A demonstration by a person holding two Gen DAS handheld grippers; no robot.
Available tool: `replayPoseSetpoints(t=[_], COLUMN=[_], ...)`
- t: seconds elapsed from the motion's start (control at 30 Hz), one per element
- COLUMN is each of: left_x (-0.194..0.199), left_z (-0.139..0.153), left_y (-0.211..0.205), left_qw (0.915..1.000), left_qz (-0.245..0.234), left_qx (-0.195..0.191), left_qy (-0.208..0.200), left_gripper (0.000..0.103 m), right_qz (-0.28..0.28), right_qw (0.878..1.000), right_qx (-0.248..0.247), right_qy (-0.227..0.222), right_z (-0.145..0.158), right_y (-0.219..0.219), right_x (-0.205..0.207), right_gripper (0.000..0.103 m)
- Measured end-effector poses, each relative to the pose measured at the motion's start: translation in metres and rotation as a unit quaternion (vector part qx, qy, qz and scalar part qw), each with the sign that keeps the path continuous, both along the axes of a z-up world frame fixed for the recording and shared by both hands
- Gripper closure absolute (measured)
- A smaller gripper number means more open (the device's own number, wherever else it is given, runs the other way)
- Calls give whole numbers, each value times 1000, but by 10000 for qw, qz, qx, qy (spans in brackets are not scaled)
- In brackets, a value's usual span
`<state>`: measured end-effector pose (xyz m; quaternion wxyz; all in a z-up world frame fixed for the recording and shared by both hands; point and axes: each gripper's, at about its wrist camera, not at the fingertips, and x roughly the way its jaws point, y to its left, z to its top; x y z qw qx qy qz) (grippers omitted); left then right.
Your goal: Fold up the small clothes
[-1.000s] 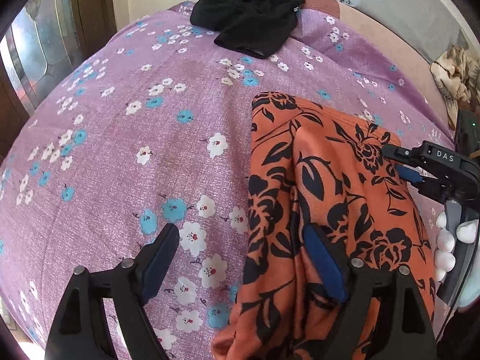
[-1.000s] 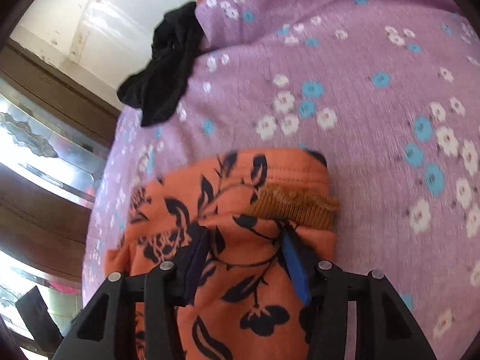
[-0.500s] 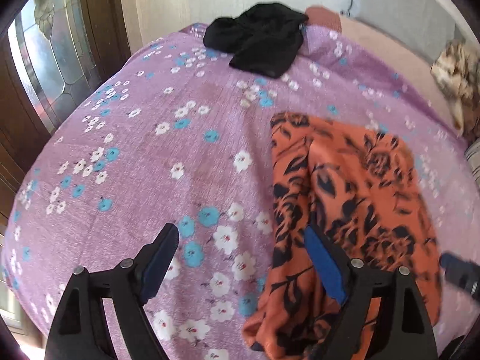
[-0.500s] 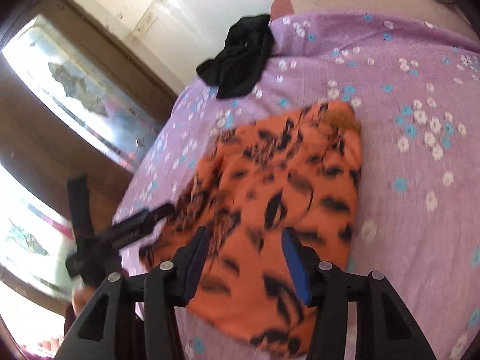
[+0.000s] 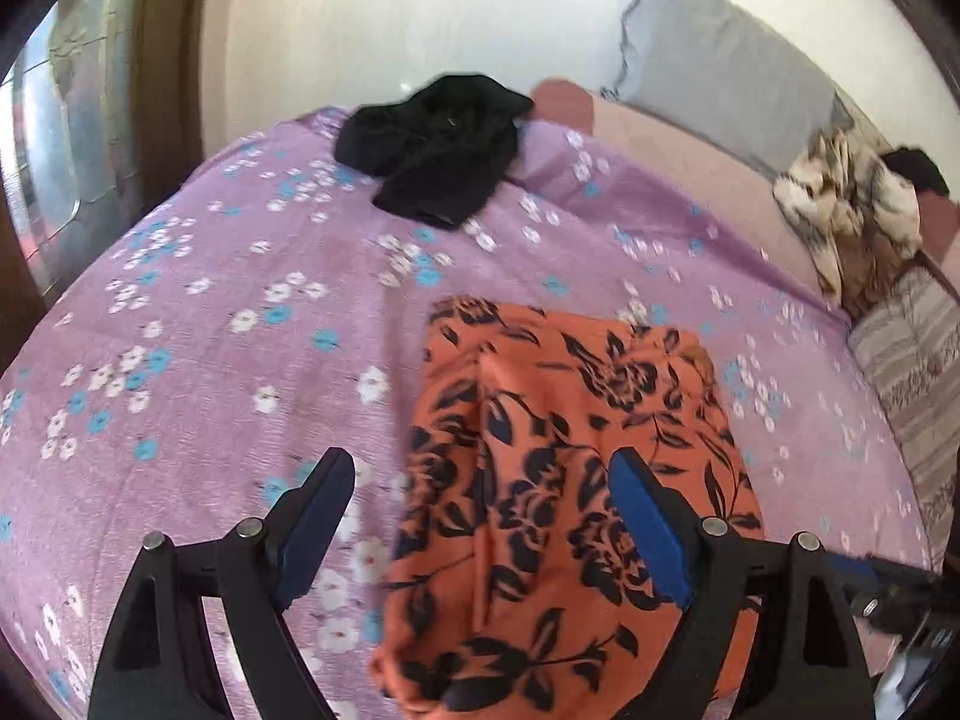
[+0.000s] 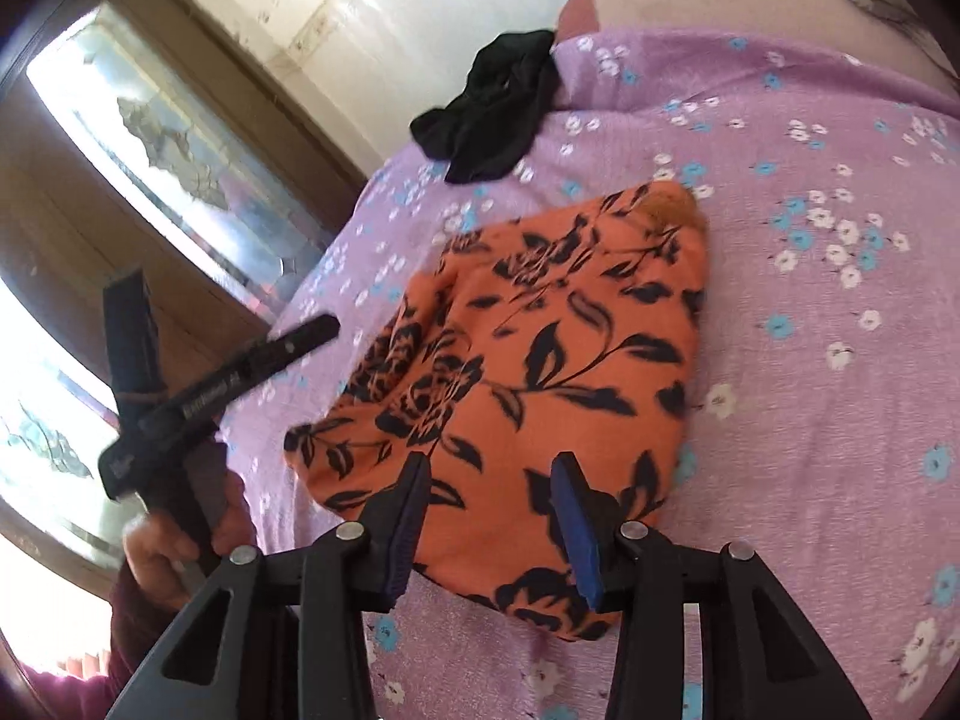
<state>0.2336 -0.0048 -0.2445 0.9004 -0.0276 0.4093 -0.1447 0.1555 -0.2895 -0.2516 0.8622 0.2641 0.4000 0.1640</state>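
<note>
An orange garment with black flowers (image 5: 564, 480) lies folded into a rough rectangle on the purple flowered bedsheet (image 5: 198, 372); it also shows in the right wrist view (image 6: 540, 372). My left gripper (image 5: 480, 516) is open and empty, held above the garment's near left edge. It also appears from the side in the right wrist view (image 6: 222, 384). My right gripper (image 6: 489, 516) is open and empty, held above the garment's near edge.
A crumpled black garment (image 5: 438, 150) lies at the far edge of the bed, also in the right wrist view (image 6: 498, 108). A beige patterned cloth (image 5: 852, 204) lies at the far right by grey cushions. A wooden glazed door (image 6: 150, 138) stands at the left.
My right gripper has let go of the orange garment and pulled back and up. My left gripper has also risen and backed away. The garment now lies folded flat.
</note>
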Motion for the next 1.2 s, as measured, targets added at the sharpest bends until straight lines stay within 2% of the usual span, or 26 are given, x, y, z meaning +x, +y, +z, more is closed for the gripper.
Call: replayPoseSetpoints(t=[0.07, 0.1, 0.13, 0.17, 0.23, 0.3, 0.4, 0.5, 0.53, 0.63, 0.73, 0.93, 1.13, 1.2], left_x=[6, 12, 19, 22, 24, 25, 21, 19, 18, 19, 17, 13, 12, 14], left_z=[-12, -23, -38, -50, -49, -49, -47, -46, -46, -45, -43, -38, -30, -29], left_y=[-17, -26, -33, -38, -30, -26, -30, -36, -36, -34, -33, -34, -33, -30], left_qw=[9987, 9958, 9901, 9851, 9878, 9885, 9877, 9856, 9853, 9857, 9860, 9870, 9900, 9918], left_qz=[-11, -6, 26, 56, 310, 312, 293, 238, 232, 238, 209, 167, 76, 77], left_qx=[484, 854, 1289, 1549, 1351, 1243, 1394, 1607, 1634, 1615, 1606, 1562, 1385, 1236], left_qy=[180, 330, 557, 740, 717, 799, 641, 468, 452, 429, 391, 354, 275, 324], left_gripper=[16, 16, 16, 8, 1, 1, 1, 1, 1, 1, 1, 1, 1, 1], right_qz=[-156, -246, -304, -331, -278, -156, 218, 585, 623, 582, 314, -245, -264, -92], right_qw=[9998, 9994, 9990, 9984, 9970, 9961, 9936, 9946, 9945, 9939, 9949, 9931, 9912, 9919], right_qx=[159, 237, 334, 456, 716, 861, 1043, 826, 811, 923, 963, 1069, 1150, 1101], right_qy=[14, 5, -7, 34, 13, -126, -363, 224, 232, 141, 27, 415, 603, 632], right_z=[-4, -8, -11, -16, -26, -25, -21, -43, -46, -36, -32, -43, -52, -57], right_y=[-11, -17, -20, -23, -26, -24, -15, 4, 7, 0, -16, -43, -49, -53], right_x=[1, 1, 0, 3, 5, 4, 6, 15, 16, 18, 19, 30, 40, 42], right_gripper=[53, 52, 51, 51, 51, 51, 51, 51, 52, 52, 44, 37, 36, 36])
